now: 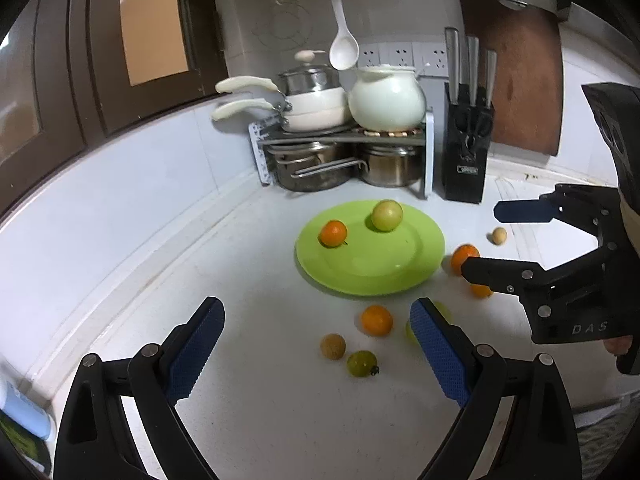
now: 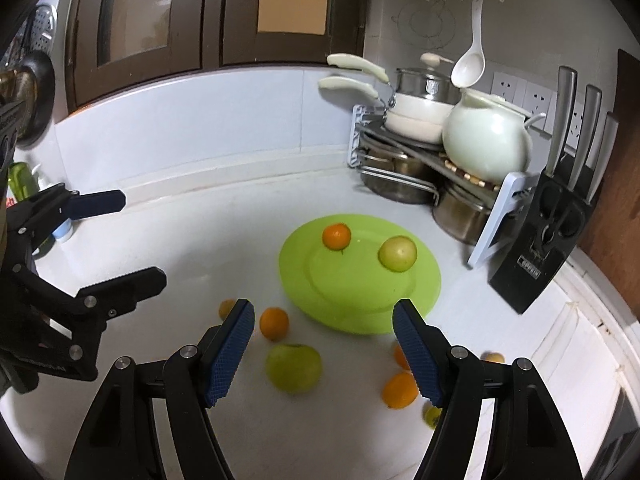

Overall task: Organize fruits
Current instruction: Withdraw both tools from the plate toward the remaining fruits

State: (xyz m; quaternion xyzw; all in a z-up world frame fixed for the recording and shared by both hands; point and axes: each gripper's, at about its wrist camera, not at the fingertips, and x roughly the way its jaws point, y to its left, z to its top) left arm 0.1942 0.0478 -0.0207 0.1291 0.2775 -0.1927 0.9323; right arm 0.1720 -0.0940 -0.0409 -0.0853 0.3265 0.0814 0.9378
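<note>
A lime-green plate [image 1: 380,268] [image 2: 360,284] on the white counter carries an orange [image 1: 333,233] and a pale green apple [image 1: 387,215]. Loose on the counter in front of it lie an orange [image 1: 376,320], a brown round fruit [image 1: 333,346], a small green tomato [image 1: 362,364] and two more oranges [image 1: 464,256]. My left gripper [image 1: 316,312] hovers open above these, holding nothing. My right gripper [image 2: 324,312] is open too, above a large green apple [image 2: 294,366] and another orange [image 2: 400,390], and it grips nothing. Each gripper shows in the other's view.
A two-tier rack [image 1: 344,140] with pots and a white jar fills the back corner. A black knife block [image 1: 466,160] and a brown cutting board [image 1: 520,80] stand to its right. A white ladle [image 1: 343,50] hangs above. A green bottle [image 2: 18,180] stands far left.
</note>
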